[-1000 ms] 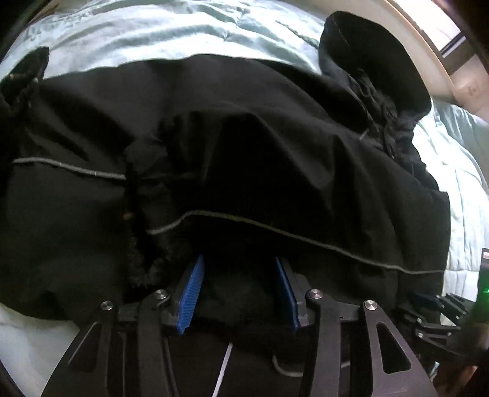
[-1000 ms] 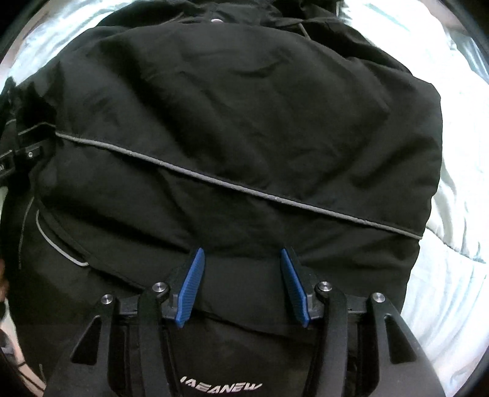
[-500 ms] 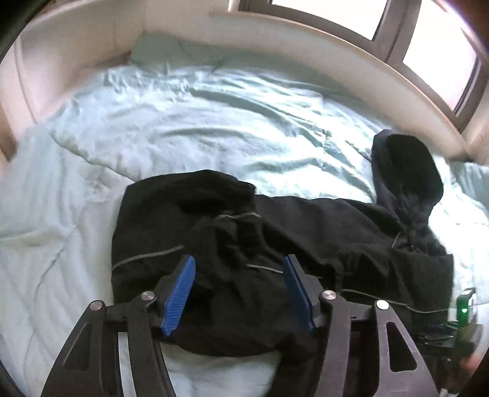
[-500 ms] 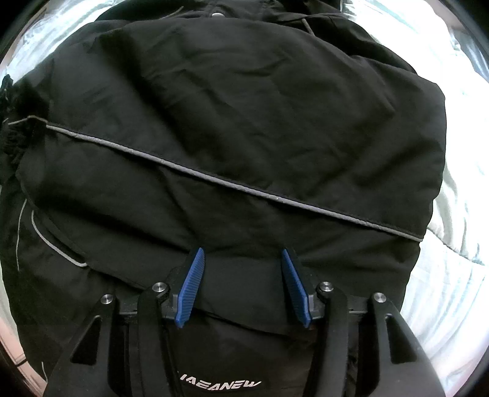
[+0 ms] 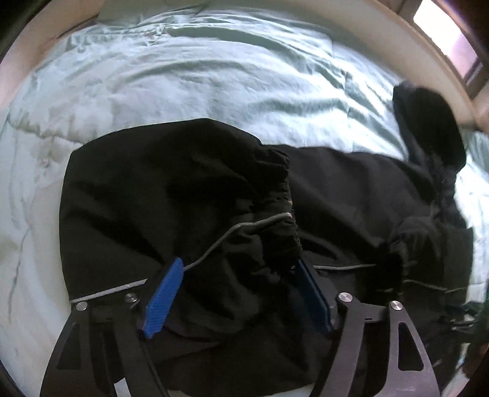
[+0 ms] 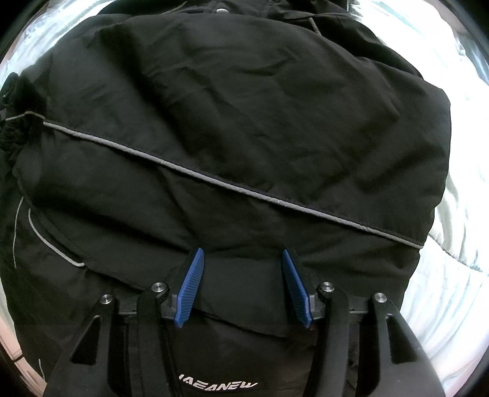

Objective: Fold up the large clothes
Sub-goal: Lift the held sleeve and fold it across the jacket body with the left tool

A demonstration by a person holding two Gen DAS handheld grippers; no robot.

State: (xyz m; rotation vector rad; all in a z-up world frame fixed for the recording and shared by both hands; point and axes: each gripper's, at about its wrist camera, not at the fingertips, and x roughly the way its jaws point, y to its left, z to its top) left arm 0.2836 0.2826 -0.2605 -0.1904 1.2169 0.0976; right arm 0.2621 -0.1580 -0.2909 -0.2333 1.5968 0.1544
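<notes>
A large black jacket (image 5: 171, 195) with grey reflective piping lies on the pale blue bed. A sleeve with a gathered cuff (image 5: 279, 195) is folded across its body, and the hood (image 5: 428, 128) lies at the far right. My left gripper (image 5: 238, 271) is open just above the sleeve, with black cloth between its blue pads but not pinched. My right gripper (image 6: 241, 262) is open and rests low over the jacket's (image 6: 244, 122) hem. White lettering (image 6: 218, 386) shows on the cloth under it.
The rumpled pale blue duvet (image 5: 198, 70) stretches beyond the jacket to a beige wall ledge (image 5: 366, 27) under a window. Bright duvet (image 6: 452, 274) lies right of the jacket in the right wrist view.
My left gripper rose and pulled back from the jacket, then came down closer over the folded sleeve. The right gripper has stayed still and open.
</notes>
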